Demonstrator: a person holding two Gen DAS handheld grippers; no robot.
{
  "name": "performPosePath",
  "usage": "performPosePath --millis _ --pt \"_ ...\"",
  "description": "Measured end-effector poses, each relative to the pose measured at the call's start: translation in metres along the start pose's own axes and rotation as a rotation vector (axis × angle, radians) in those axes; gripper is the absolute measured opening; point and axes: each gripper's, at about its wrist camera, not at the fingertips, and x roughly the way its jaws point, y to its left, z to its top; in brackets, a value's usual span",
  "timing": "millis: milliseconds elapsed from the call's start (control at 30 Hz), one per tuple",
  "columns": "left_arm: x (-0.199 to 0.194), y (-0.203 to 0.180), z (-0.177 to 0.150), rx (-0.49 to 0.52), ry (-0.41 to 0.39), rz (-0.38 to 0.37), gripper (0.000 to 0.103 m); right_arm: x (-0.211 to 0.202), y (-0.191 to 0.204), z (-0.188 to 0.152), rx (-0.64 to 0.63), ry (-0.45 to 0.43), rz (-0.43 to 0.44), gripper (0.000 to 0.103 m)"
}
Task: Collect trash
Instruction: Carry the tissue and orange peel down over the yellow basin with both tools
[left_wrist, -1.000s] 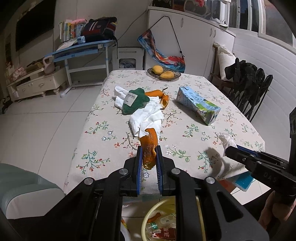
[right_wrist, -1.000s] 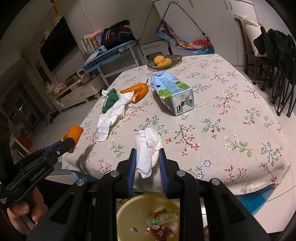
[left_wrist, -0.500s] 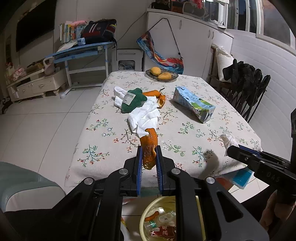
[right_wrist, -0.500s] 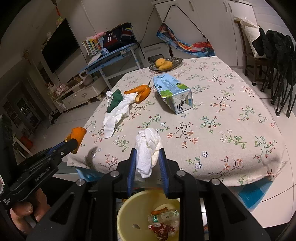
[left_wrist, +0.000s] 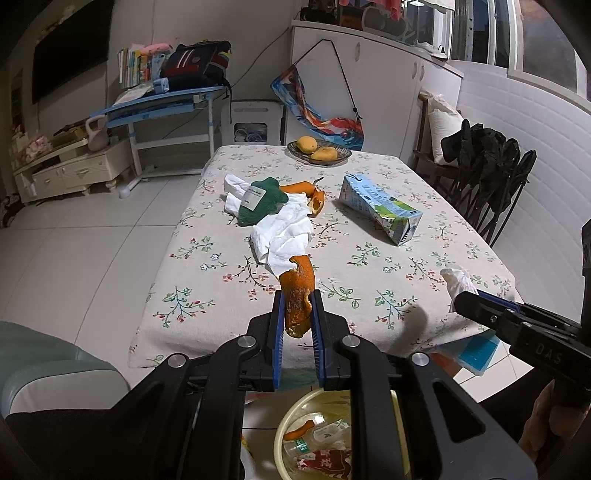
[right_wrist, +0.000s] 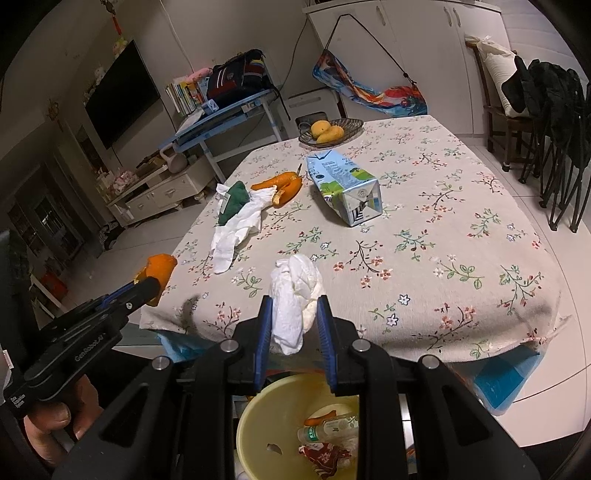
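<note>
Left wrist view — left gripper (left_wrist: 297, 321) pinches peel (left_wrist: 298, 291), right gripper (right_wrist: 294, 325) tissue (right_wrist: 293, 295), above part-filled bin (right_wrist: 258, 417); carton (right_wrist: 341, 184), napkins (right_wrist: 236, 229) remain — task midway.

Left gripper (left_wrist: 297, 317): jaws pinched on an orange peel (left_wrist: 298, 295); both blue pads against it, peel standing up out of the gap.
Left gripper, seen from right wrist view (right_wrist: 149, 286): low at left, pointing up and right, peel at the tip.
Left hand (right_wrist: 55, 417): fingers wrapped round the handle.
Right gripper (right_wrist: 294, 317): jaws clamped on a crumpled white tissue (right_wrist: 293, 295); tissue bulges above the pads and hangs below them.
Right hand (left_wrist: 554, 417): partly visible at the handle, lower right.
</note>
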Motion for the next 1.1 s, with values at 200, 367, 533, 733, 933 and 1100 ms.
performPosePath --millis 200,367,533,733,933,1100 --pt "-0.001 -0.001 -0.001 0.002 -0.002 -0.007 0.014 -0.003 0.001 -0.002 0.0 0.001 0.003 0.025" --pt "-0.004 -0.004 -0.004 0.008 -0.002 -0.012 0.014 -0.005 0.002 -0.003 0.001 0.001 0.005 0.025" --pt "-0.006 -0.005 -0.008 0.013 0.001 -0.021 0.014 -0.008 0.003 -0.007 0.001 0.002 0.007 0.025" --pt "-0.008 -0.011 -0.013 0.023 0.007 -0.032 0.014 -0.013 0.003 -0.012 0.003 0.003 0.013 0.025" --pt "-0.008 -0.015 -0.018 0.034 0.014 -0.044 0.014 -0.017 0.005 -0.017 0.006 0.007 0.02 0.025" --pt "-0.009 -0.021 -0.026 0.05 0.025 -0.053 0.014 -0.02 0.004 -0.019 0.01 0.014 0.025 0.025"
